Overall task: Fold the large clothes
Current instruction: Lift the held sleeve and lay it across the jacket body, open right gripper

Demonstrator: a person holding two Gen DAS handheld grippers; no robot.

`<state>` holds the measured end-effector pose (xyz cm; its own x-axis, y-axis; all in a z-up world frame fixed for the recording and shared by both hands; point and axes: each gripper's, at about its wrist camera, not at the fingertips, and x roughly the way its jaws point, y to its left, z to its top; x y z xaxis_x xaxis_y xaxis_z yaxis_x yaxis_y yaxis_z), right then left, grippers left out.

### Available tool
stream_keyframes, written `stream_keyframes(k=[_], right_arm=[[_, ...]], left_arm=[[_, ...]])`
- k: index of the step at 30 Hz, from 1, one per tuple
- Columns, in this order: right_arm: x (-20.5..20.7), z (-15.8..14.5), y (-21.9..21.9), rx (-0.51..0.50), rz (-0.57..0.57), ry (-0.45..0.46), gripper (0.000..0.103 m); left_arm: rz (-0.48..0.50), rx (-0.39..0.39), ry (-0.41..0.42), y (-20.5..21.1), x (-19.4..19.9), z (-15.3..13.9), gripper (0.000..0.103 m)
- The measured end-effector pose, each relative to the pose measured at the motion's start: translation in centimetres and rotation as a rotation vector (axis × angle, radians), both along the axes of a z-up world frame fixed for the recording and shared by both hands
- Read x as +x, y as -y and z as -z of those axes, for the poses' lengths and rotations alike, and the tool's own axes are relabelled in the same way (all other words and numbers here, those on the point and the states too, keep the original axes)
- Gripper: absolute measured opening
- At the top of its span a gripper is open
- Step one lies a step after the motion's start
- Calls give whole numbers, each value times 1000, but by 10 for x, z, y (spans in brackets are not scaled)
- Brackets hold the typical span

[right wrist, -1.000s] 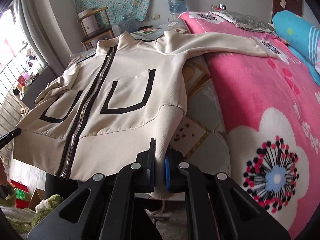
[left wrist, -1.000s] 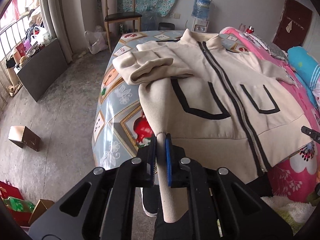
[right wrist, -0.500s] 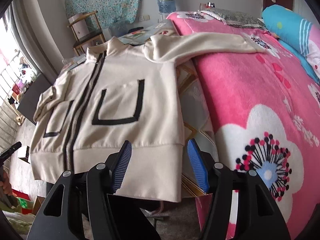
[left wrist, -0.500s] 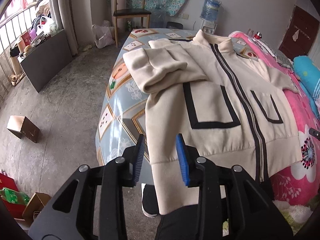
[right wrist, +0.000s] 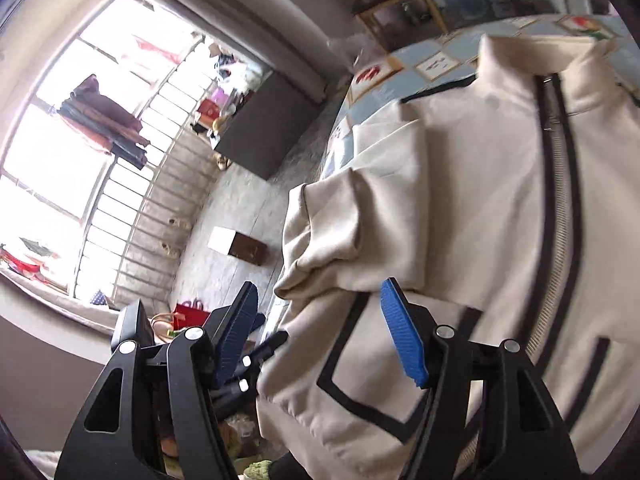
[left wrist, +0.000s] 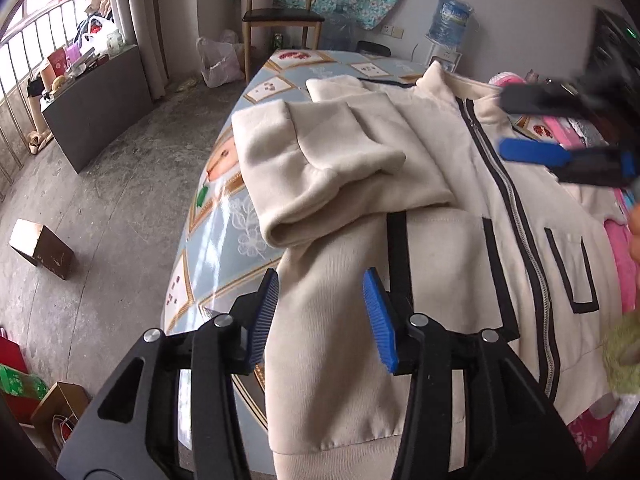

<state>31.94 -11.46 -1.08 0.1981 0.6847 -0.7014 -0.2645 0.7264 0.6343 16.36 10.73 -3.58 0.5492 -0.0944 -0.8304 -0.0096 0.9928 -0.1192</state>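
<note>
Both tongs have let go of the jacket hem they were pinching a second ago. My left tongs [left wrist: 322, 316] are opening, and the lower left corner of the cream jacket [left wrist: 436, 168] sits between the blue pads [left wrist: 378, 322] without either pad pressing on it; that corner hangs over the near edge of the table [left wrist: 224, 248]. My right tongs [right wrist: 320, 332] have swung well across from the pink bed side and now stand wide over the jacket's left front, near the black-outlined pocket [right wrist: 352, 384], with nothing gripped. From the left wrist view I see them blurred at the upper right, above the collar and zipper [left wrist: 516, 216].

I see the jacket lying face up, zipped, its collar toward the far end of the table, its body across the patterned blue tablecloth and partly onto the pink blanket [left wrist: 624, 264] on the bed at the right. Its left sleeve [left wrist: 320, 176] is folded in across the chest, the cuff end bunched just above the pocket.

On the floor to the left lies a small cardboard box [left wrist: 40, 246], well apart from the table. A wooden chair [left wrist: 280, 16] stands at the far wall, with a water bottle [left wrist: 450, 20] to its right
</note>
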Motion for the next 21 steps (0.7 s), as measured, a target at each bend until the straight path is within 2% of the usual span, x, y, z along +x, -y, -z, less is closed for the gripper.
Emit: stream_keyframes(k=[2,6,8,10,12,16,19,21], right_arm=[[30,20,-32,-89,-29,-36,57],[70,60,-61,-235,-54,-101,43],[77,63,-69,-267,-78,-79,36],[75,55,-77,-266,-122,-63,10],[72,40,-80,-287,-133,-12,6],[81,-27,-57,-154,-64,92,5],[84,-92,-8,-55,42,209,5],[77,-131,44,-17,140,291,5]], left_arm=[[2,15,-20,3,1,11,42],[9,32,-26,5,2,21,42],[20,55,-19,7,2,22,42],[29,71,-14,8,3,23,42],[34,84,-7,10,4,24,42],[43,98,3,11,8,23,42],[51,109,5,13,13,22,42],[58,123,11,13,18,21,42]])
